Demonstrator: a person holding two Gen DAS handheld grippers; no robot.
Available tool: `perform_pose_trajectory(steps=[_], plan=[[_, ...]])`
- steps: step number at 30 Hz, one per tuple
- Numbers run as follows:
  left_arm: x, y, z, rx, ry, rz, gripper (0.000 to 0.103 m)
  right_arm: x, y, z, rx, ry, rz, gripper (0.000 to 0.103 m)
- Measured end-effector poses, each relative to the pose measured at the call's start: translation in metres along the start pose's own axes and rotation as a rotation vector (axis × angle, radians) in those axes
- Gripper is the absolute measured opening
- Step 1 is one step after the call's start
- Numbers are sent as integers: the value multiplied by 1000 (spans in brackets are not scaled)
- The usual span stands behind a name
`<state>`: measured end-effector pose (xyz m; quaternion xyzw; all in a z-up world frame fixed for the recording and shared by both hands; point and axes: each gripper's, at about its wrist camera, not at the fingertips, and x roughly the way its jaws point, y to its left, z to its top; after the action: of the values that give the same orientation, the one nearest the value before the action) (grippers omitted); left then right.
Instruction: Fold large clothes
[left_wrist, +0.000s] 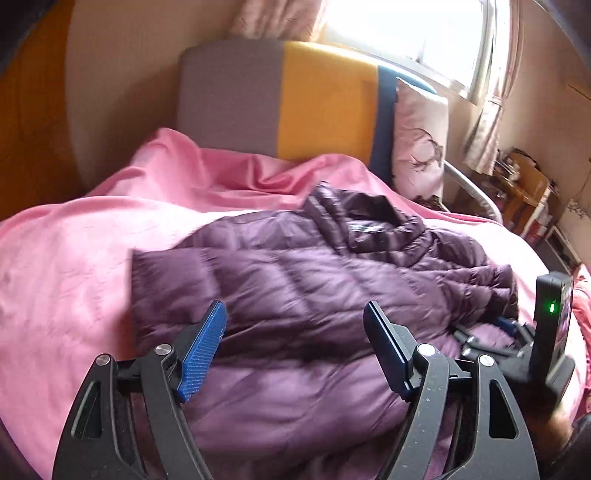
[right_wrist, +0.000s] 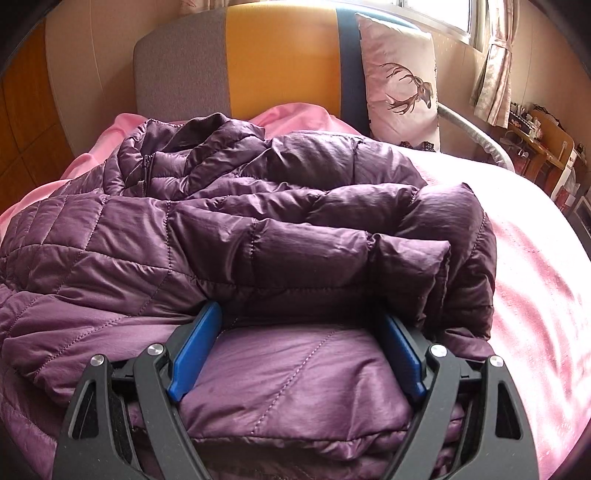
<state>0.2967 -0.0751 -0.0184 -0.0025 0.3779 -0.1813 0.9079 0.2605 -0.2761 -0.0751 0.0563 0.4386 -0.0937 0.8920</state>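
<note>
1. The purple quilted down jacket (right_wrist: 229, 229) lies on the pink bedsheet (left_wrist: 74, 258), its collar (right_wrist: 192, 129) toward the grey, yellow and blue headboard (left_wrist: 280, 103); a sleeve (right_wrist: 332, 236) is folded across the body, and a deer-print pillow (right_wrist: 402, 81) stands at the right.
2. The left gripper (left_wrist: 295, 354) hovers over the jacket's near part, jaws spread wide, nothing between the pads; this view is blurred.
3. The right gripper (right_wrist: 295, 354) is low against the near hem, jaws equally wide, with a bulge of quilted fabric lying between its blue fingers (right_wrist: 195, 354); the pads do not appear to press on it.
4. Judged step: taking the hem for a lengthwise fold toward the collar.
5. Good practice: each gripper should bite through all layers at one hem corner, since the slick, puffy shell is likely to slip from a shallow pinch.
6. Both corners should rise together and level, so the folded sleeve is not dragged out.
</note>
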Motion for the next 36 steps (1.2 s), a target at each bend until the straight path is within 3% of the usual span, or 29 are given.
perform_pose_trajectory(steps=[5,9,15,17,20,28,33,36], plan=[[53,-4,-3,-12,117,17,76,-1,0,-1,1,-1,1,83],[66,3,-22,-11,100,9,76,-2,0,0,0,-2,2,84],[66,3,-23,-10,104,16,76,-1,2,0,-4,-1,-4,84],[50,0,-24,-4,101,38,76,-1,1,0,-3,-1,-3,84],[12,-4,-32,10,50,78,87,-1,1,0,-1,-2,-1,84],[-79,2,-77,1,-50,107,87,-6,3,1,-11,-14,-16,86],[-110,8,-105,-13,-60,120,87,-21,9,5,-44,-7,-49,96],[-121,14,-116,-30,-49,118,87,-40,8,0,-15,-27,-20,100]])
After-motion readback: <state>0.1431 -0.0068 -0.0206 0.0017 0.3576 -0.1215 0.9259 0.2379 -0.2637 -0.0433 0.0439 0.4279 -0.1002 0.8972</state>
